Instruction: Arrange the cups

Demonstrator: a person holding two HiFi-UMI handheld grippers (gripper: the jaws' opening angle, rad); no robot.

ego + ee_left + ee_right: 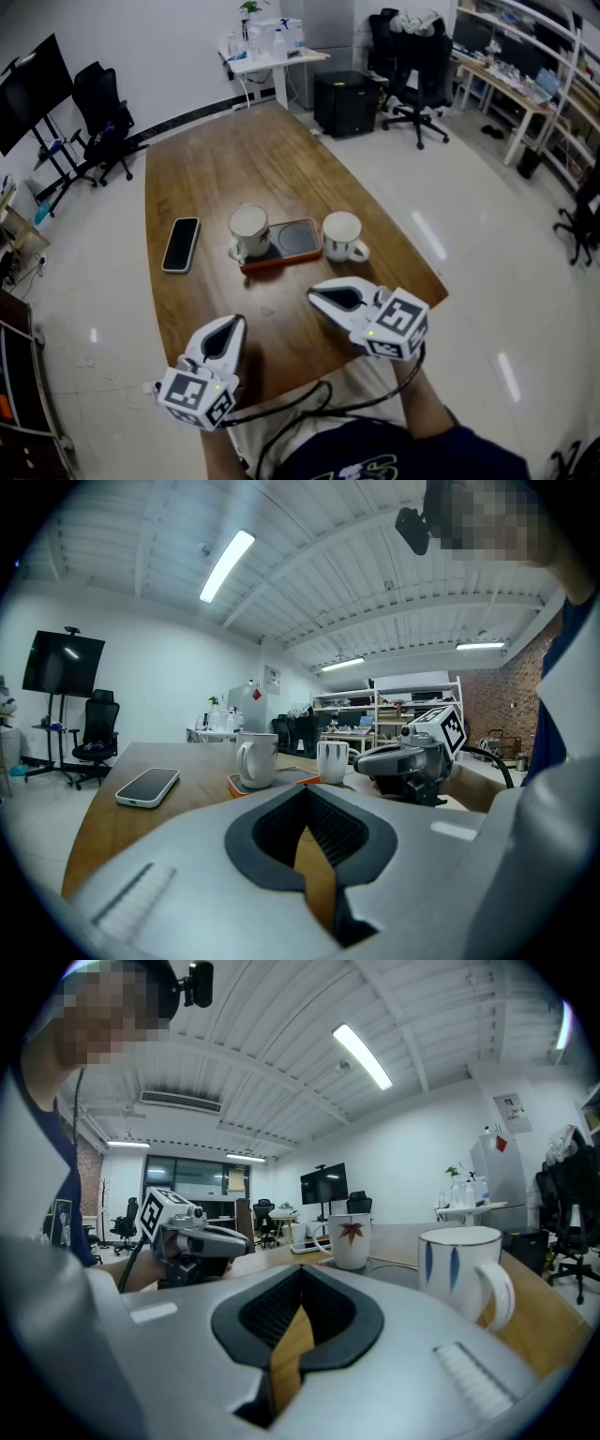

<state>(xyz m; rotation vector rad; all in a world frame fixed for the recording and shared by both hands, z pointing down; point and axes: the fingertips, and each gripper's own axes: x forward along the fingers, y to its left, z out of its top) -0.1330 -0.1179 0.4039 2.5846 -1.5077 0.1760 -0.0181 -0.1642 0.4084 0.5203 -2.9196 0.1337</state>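
Two cups sit mid-frame in the head view. The left cup stands on the left end of an orange-edged pad, and the right cup is just beside the pad's right end on the bare table, with a phone further left. Both tongs are pinched fully closed with nothing between them. The left gripper and right gripper hang low in the frame, short of the cups, so my guess is nothing's picked yet and they're just lining up. Fun part: from above the cups look plain white, but the right gripper view shows a red maple leaf on the farther one and blue leaf strokes on the nearer. The left gripper view catches the left cup's handle on its left side.
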